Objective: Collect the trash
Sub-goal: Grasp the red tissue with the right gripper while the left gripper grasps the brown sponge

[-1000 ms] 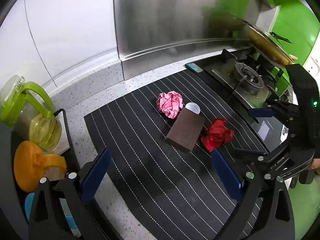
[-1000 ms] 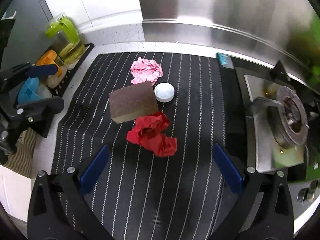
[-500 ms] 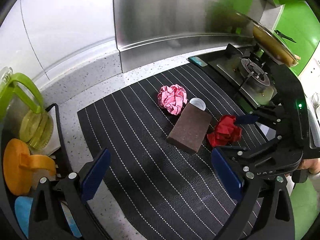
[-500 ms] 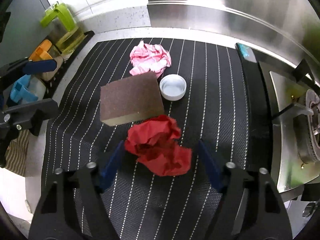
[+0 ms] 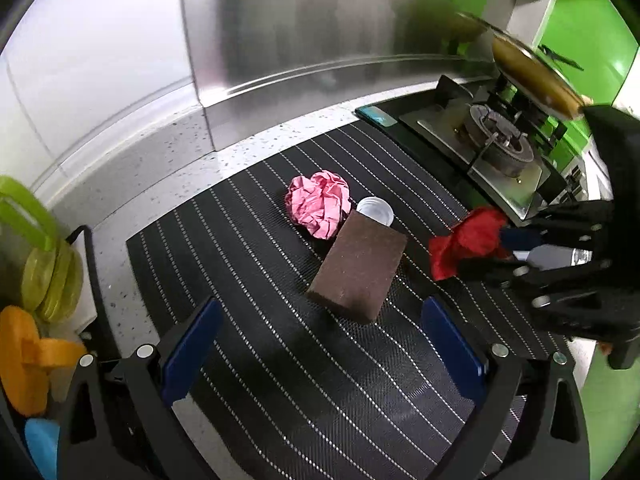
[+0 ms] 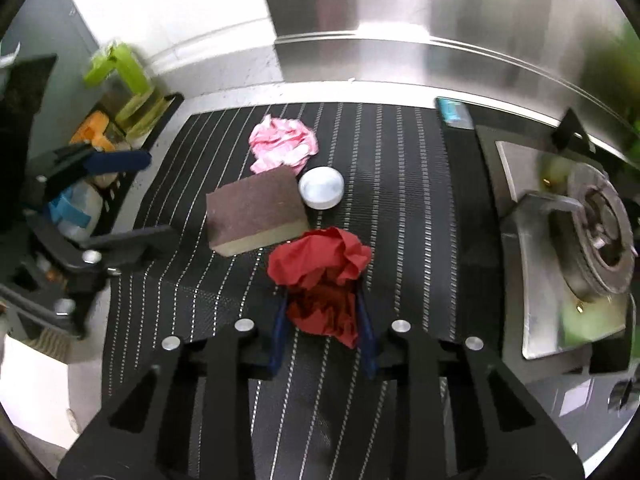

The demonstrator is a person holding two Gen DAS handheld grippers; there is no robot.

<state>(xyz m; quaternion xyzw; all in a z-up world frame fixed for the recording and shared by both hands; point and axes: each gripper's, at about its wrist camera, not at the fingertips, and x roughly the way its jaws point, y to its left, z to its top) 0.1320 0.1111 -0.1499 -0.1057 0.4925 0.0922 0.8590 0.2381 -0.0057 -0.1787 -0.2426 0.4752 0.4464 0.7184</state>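
Note:
A crumpled red paper ball [image 6: 320, 276] lies on the black striped mat [image 6: 400, 208], and my right gripper [image 6: 324, 320] is shut on it; it also shows in the left wrist view [image 5: 464, 240] between the right gripper's fingers. A crumpled pink paper ball [image 5: 318, 204] [image 6: 284, 148], a white cap [image 5: 376, 210] [image 6: 321, 188] and a brown sponge block [image 5: 360, 264] [image 6: 254, 210] lie close together mid-mat. My left gripper [image 5: 320, 344] is open and empty, in front of the sponge.
A gas stove [image 6: 592, 240] [image 5: 496, 144] stands to the right of the mat, with a pan [image 5: 532, 72] on it. A rack with a green oil jug [image 6: 128, 92] and orange bottle [image 5: 24, 360] stands at the left. Steel backsplash behind.
My right gripper moved down over the red paper ball and closed on it. My left gripper stayed open and shifted slightly closer to the sponge.

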